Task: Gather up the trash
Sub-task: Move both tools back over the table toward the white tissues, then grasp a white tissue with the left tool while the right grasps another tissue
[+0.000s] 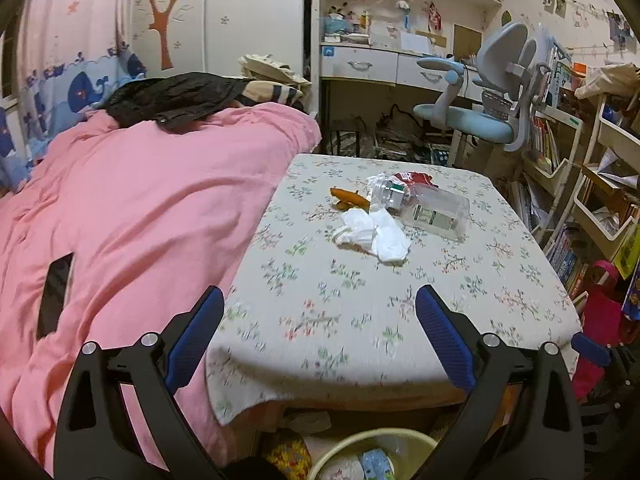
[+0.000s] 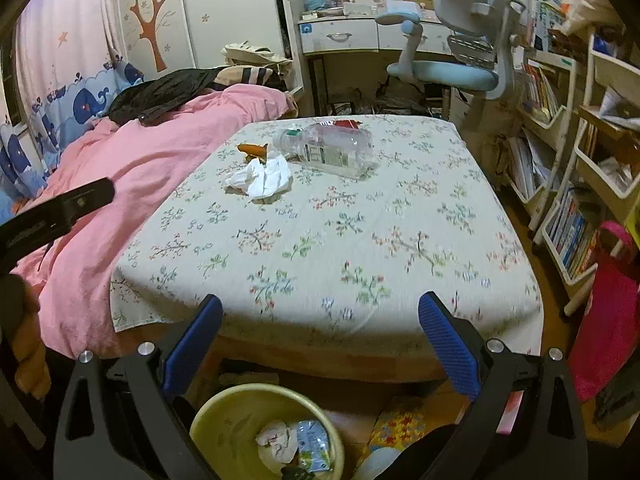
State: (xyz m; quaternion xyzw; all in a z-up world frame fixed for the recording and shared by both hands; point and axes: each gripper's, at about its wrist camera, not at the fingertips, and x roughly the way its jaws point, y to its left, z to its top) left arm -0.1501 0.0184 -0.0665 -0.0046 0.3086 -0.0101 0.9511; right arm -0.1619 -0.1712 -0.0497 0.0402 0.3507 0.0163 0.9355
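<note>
On the floral-cloth table [image 1: 360, 320] [image 2: 340, 240] lies a small heap of trash: crumpled white tissue [image 1: 376, 232] [image 2: 260, 178], an empty clear plastic bottle [image 1: 424, 206] [image 2: 328, 148] on its side, an orange peel [image 1: 348, 198] [image 2: 252, 149] and a red wrapper [image 1: 412, 178] [image 2: 344, 123]. A pale yellow bin [image 1: 360, 452] [image 2: 264, 432] stands on the floor below the table's near edge, holding some wrappers and tissue. My left gripper [image 1: 320, 332] and right gripper [image 2: 320, 340] are both open and empty, at the near edge, well short of the trash.
A bed with a pink quilt [image 1: 120, 220] [image 2: 120, 160] adjoins the table on the left. A blue desk chair [image 1: 480, 92] and a desk stand behind. Bookshelves [image 2: 580, 160] and a pink bag [image 2: 608, 312] line the right. The left gripper's arm [image 2: 52, 208] crosses the right view.
</note>
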